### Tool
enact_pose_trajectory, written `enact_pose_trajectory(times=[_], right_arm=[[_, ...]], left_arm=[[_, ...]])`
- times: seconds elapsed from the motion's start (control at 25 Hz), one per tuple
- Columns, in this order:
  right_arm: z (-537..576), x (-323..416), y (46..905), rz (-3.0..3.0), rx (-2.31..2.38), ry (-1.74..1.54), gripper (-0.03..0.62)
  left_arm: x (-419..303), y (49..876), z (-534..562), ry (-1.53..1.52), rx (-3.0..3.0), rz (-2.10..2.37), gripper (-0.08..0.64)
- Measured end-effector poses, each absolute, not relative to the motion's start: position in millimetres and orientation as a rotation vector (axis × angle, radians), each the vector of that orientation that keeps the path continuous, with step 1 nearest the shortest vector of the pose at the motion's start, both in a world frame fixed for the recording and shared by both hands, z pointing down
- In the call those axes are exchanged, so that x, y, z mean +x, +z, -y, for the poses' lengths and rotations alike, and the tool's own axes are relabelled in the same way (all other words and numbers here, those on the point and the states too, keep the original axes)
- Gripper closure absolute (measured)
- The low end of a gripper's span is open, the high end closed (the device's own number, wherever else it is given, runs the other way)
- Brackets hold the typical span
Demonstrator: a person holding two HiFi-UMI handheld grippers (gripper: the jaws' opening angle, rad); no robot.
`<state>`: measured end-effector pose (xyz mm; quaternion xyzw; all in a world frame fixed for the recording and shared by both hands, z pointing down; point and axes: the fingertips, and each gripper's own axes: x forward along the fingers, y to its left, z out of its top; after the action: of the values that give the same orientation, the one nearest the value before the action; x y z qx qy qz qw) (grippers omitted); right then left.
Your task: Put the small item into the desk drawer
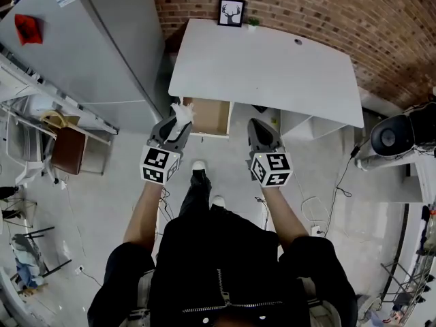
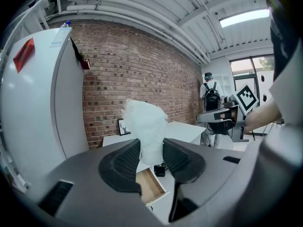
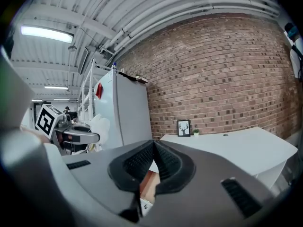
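Light wooden drawer (image 1: 210, 116) under the white desk's (image 1: 272, 67) left edge stands open. My left gripper (image 2: 151, 161) clamps the frayed white tuft (image 2: 144, 126), not yet dropped in. My right gripper (image 3: 152, 163) is closed and empty.

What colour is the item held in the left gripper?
White; the small item with frayed edges shows best in the left gripper view.

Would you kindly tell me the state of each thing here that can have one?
Drawer: pulled open.
Left gripper: jaws shut on the white cloth.
White cloth: held in the air, not yet in the drawer.
Right gripper: jaws shut, empty.
Picture frame: upright at the back of the desk.
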<state>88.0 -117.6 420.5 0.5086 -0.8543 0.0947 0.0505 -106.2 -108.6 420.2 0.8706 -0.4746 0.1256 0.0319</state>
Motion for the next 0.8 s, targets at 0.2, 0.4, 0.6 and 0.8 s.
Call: enact_pose_trajectory(times=[0.2,0.4,0.6,0.8], right_arm=[[149.8,86.0,425.8,2.571,1.579,0.307,0.592],[178.2,77.2,431.9,2.547,1.603,0.339,0.592],[193.6,60.8,449.8,2.514,1.597,0.376,0.592],[201.5,55.0,469.8,2.483,1.571,0.414,0.592]], left_arm=[[-108.1,423.1,145.6,0.378,2.701,1.429,0.405],[-113.5,432.3,182.1,0.401,2.703,1.376,0.405],[-125.6,449.2,200.4,0.425,2.699,1.33,0.405],[-127.3,476.4,209.7,0.51,2.7,1.255,0.405]])
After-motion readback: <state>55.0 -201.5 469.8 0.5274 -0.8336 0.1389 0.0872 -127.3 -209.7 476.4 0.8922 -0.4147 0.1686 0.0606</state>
